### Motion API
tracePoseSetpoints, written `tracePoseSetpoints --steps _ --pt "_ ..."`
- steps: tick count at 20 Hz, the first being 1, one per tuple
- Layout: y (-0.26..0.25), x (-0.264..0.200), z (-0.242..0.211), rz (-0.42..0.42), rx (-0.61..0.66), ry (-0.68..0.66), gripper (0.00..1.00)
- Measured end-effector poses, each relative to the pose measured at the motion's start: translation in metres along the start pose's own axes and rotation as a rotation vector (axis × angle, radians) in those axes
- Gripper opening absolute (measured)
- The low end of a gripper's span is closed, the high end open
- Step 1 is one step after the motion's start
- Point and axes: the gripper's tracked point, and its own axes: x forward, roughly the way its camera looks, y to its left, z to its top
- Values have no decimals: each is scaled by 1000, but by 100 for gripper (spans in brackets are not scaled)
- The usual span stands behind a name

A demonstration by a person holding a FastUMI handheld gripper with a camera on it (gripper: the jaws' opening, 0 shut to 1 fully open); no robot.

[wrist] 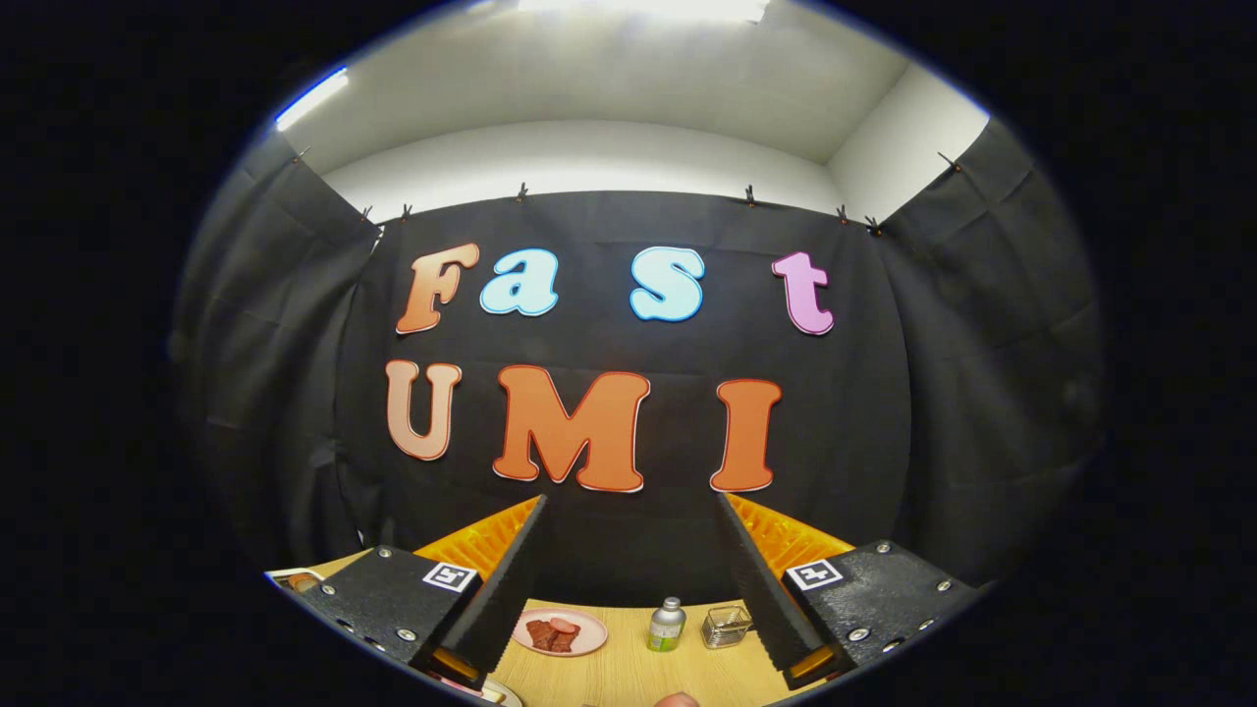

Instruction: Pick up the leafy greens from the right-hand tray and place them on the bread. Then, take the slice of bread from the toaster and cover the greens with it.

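Above the wooden table (628,678), tongs (633,574) spread wide, empty, touching nothing; pink plate (589,638), bottle (667,625) beyond.

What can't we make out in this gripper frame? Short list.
- Gripper view: the gripper is open, tilted up at the booth wall, nothing between the fingers.
- Pink plate: reddish-brown pieces on it, too small to identify.
- Small bottle and clear container: contents too small to tell.
- Another plate rim is cut off by the left finger.
- Round pinkish thing at the table's near edge: cut off, unidentifiable.
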Motion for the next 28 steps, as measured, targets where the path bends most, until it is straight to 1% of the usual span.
tracePoseSetpoints --steps 3,7,10,12,17,21,25,28 --pt "-6 1 -41 -4 2 115 99" --pt "-18 -1 -105 -20 -12 308 99" --pt "-18 -7 -149 4 28 443 99" --pt "-21 -11 -173 12 17 505 99" --pt "-19 -35 -248 75 0 715 99" --pt "-12 -55 -298 122 2 868 99" --pt "-14 -75 -339 159 -33 1001 99" --pt "-6 -89 -371 190 -54 1091 99"
